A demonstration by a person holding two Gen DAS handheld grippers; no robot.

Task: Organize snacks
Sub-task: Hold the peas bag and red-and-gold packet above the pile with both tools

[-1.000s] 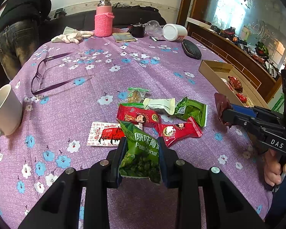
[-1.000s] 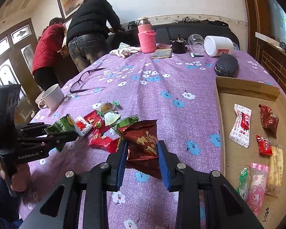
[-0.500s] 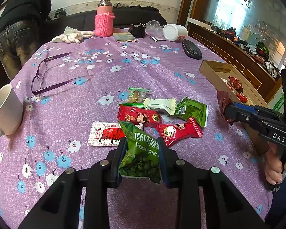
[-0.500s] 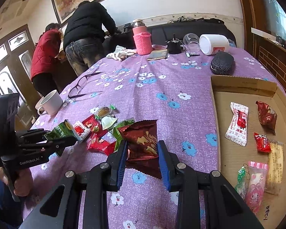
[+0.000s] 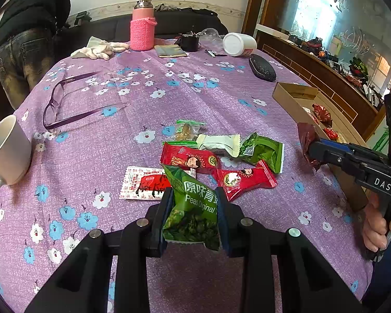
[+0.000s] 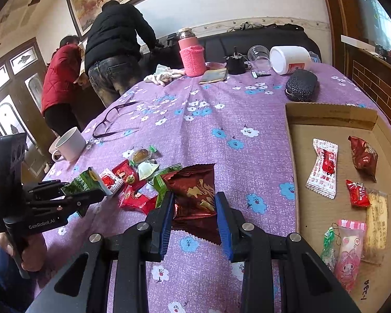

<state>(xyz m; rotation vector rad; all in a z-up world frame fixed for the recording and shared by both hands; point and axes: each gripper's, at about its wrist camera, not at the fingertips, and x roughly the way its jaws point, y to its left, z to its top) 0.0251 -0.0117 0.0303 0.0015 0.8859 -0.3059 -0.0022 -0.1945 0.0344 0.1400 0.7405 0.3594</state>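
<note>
My left gripper (image 5: 193,216) is shut on a green pea snack packet (image 5: 193,208), held above the purple tablecloth near its front edge; it also shows in the right wrist view (image 6: 84,182). My right gripper (image 6: 195,208) is shut on a dark red snack packet (image 6: 195,190), held just left of the cardboard box (image 6: 331,116); that packet shows in the left wrist view (image 5: 306,140). A pile of several snack packets (image 5: 216,156) lies on the cloth between the grippers. Several snacks (image 6: 323,167) lie inside the box.
A white mug (image 5: 6,151) stands at the left edge, purple glasses (image 5: 62,101) behind it. At the back are a pink flask (image 5: 142,26), white gloves (image 5: 99,49), a black case (image 5: 262,67) and a white jar (image 5: 238,44). Two people (image 6: 114,49) stand beyond the table.
My right gripper has moved a little toward the cardboard box with the dark red packet. My left gripper holds the green packet in nearly the same place.
</note>
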